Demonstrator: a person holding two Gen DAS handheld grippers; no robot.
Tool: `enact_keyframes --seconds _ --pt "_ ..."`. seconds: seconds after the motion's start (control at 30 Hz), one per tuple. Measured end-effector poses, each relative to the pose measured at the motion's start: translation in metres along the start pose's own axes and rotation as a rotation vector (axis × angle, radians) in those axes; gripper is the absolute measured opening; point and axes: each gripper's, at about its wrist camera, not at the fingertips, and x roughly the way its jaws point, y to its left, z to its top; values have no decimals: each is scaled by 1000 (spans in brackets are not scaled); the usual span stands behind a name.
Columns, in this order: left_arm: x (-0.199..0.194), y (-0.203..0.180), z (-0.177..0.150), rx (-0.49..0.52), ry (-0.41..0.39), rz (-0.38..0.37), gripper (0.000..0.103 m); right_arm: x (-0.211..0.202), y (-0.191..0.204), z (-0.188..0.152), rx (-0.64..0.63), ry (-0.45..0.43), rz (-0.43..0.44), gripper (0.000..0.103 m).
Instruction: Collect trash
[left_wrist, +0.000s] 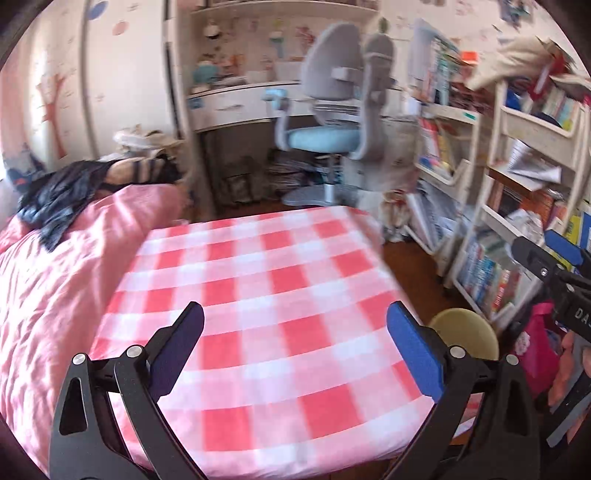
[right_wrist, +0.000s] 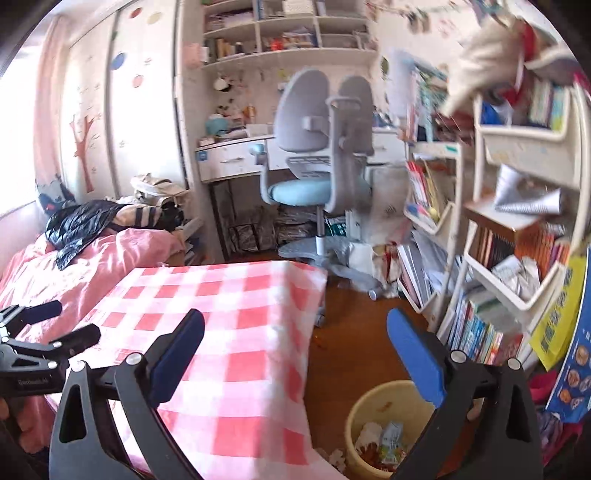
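A yellow waste bin (right_wrist: 384, 410) stands on the wooden floor to the right of the table, with crumpled wrappers and paper (right_wrist: 388, 443) inside it. Its rim (left_wrist: 465, 332) also shows in the left wrist view. My left gripper (left_wrist: 295, 317) hangs open over the red-and-white checked tablecloth (left_wrist: 258, 295), nothing between its fingers. My right gripper (right_wrist: 295, 325) is open too, over the table's right edge and the floor, with the bin just below its right finger (right_wrist: 413, 354). Each gripper appears in the other's view: the right gripper (left_wrist: 554, 266) and the left gripper (right_wrist: 55, 325).
A pink quilt (left_wrist: 55, 277) with a black bag (right_wrist: 77, 225) lies left of the table. A grey-and-blue desk chair (right_wrist: 314, 166) and a desk stand behind. Crowded bookshelves (right_wrist: 517, 221) line the right side. Small scraps lie on the floor (right_wrist: 321, 343) by the table.
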Motion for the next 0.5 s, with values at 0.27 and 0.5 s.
enact_keyframes --seconds 0.27,0.5 --pt "-6 88 6 -62 -29 52 96 10 76 0 -156 -29 6 95" --pt "12 130 3 -79 -11 126 96 36 115 -7 -226 10 34 95"
